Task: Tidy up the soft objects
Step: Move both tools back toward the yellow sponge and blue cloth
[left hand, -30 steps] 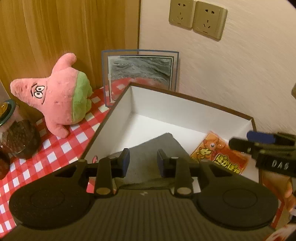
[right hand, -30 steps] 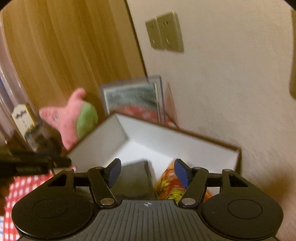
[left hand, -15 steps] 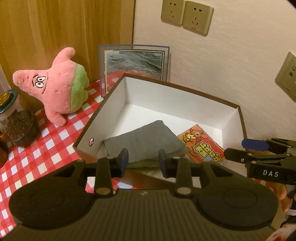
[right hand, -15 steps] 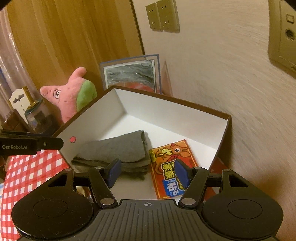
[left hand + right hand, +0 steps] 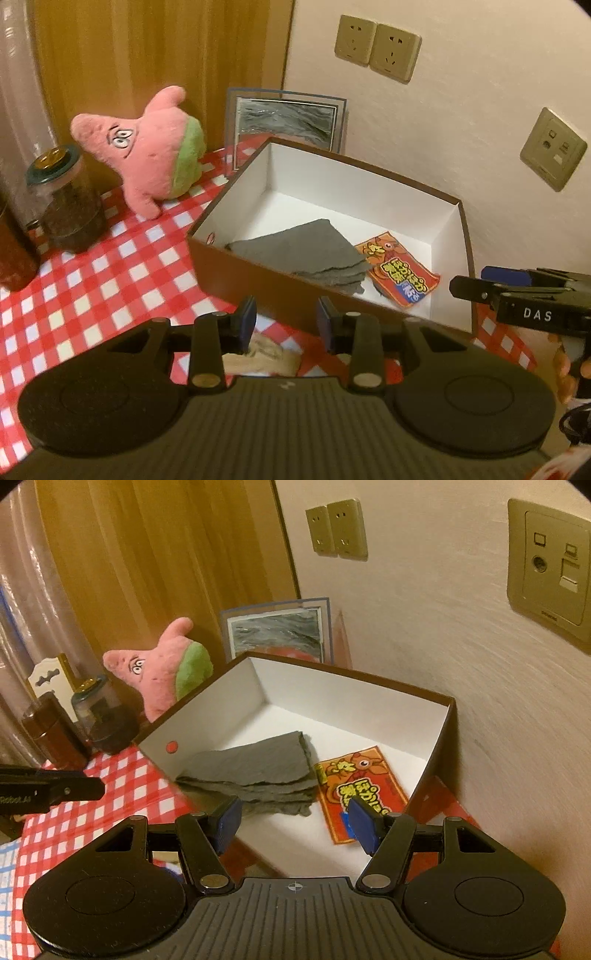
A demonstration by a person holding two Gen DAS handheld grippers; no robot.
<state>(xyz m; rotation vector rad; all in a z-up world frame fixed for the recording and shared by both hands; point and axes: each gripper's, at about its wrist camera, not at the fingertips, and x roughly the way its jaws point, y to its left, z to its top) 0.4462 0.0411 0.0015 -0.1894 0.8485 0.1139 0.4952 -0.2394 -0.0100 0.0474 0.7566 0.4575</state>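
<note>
My left gripper (image 5: pixel 286 322) hangs empty with a narrow gap, just short of the box (image 5: pixel 266 280); a tan scrap under it on the checked cloth (image 5: pixel 110 273) is mostly hidden and I cannot name it. My right gripper (image 5: pixel 293 821) gapes wide, empty, over the near rim. Inside the box: one folded grey cloth (image 5: pixel 255 771) at left, one orange packet (image 5: pixel 360 790) touching it at right. One pink star plush (image 5: pixel 147 155) stands far left, outside, beside two jars, one of them cut off.

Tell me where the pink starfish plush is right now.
The pink starfish plush sits outside the box on the checked cloth, left of the box in both views, between the glass jar and the framed picture.
</note>
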